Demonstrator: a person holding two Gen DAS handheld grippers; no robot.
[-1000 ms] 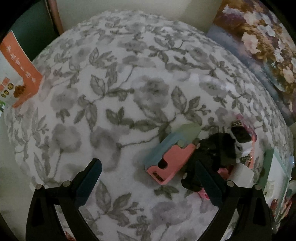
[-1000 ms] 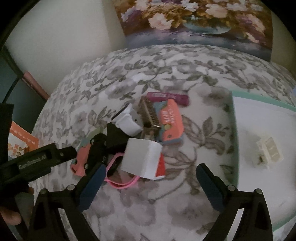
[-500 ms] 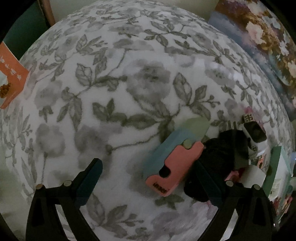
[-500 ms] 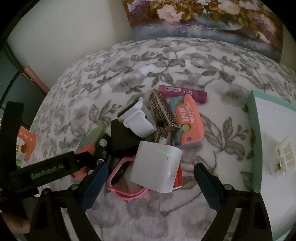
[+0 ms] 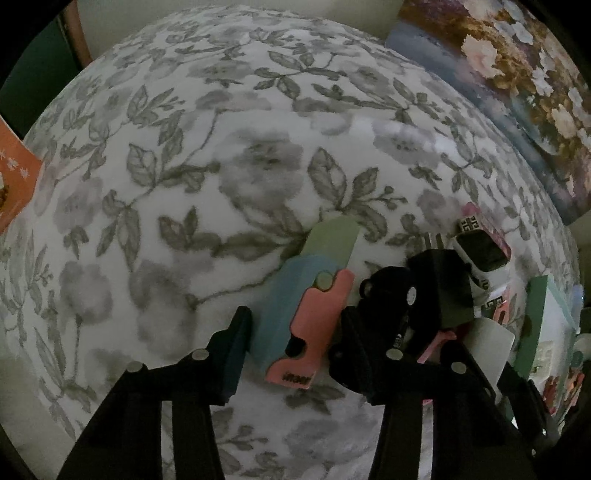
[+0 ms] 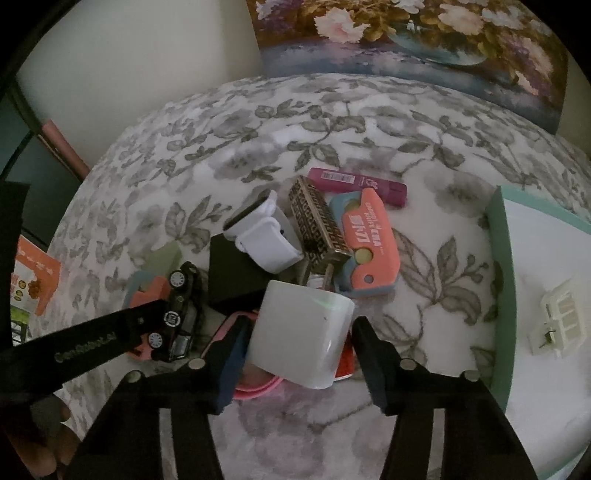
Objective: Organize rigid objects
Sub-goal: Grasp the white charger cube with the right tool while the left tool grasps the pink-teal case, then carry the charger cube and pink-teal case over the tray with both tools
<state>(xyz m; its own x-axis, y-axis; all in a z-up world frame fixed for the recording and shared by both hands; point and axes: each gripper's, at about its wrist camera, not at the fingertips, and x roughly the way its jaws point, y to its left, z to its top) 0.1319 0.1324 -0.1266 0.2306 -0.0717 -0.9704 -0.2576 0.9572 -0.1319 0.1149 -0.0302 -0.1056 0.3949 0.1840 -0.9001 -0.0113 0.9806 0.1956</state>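
Note:
A pile of small objects lies on a floral cloth. My left gripper [image 5: 293, 341] is open, its jaws on either side of a pink, blue and green folding tool [image 5: 303, 314], which also shows in the right wrist view [image 6: 146, 291]. A black toy car [image 6: 177, 314] lies against it on the right. My right gripper [image 6: 297, 356] is open, its jaws on either side of a white charger block [image 6: 301, 338]. Behind that lie a white case [image 6: 266, 232], a black box [image 6: 232, 273], a patterned lighter [image 6: 319, 225], an orange tool [image 6: 369, 243] and a magenta stick [image 6: 358, 184].
A green-rimmed white tray [image 6: 500, 266] stands at the right and holds a small white plastic piece [image 6: 557, 321]. A flower painting [image 6: 406, 33] leans on the back wall. An orange packet [image 6: 33, 277] lies at the left edge. A pink band [image 6: 255, 384] sits under the charger.
Both grippers have moved forward and down onto the pile. The left jaws now straddle the folding tool, and the right jaws straddle the white charger block.

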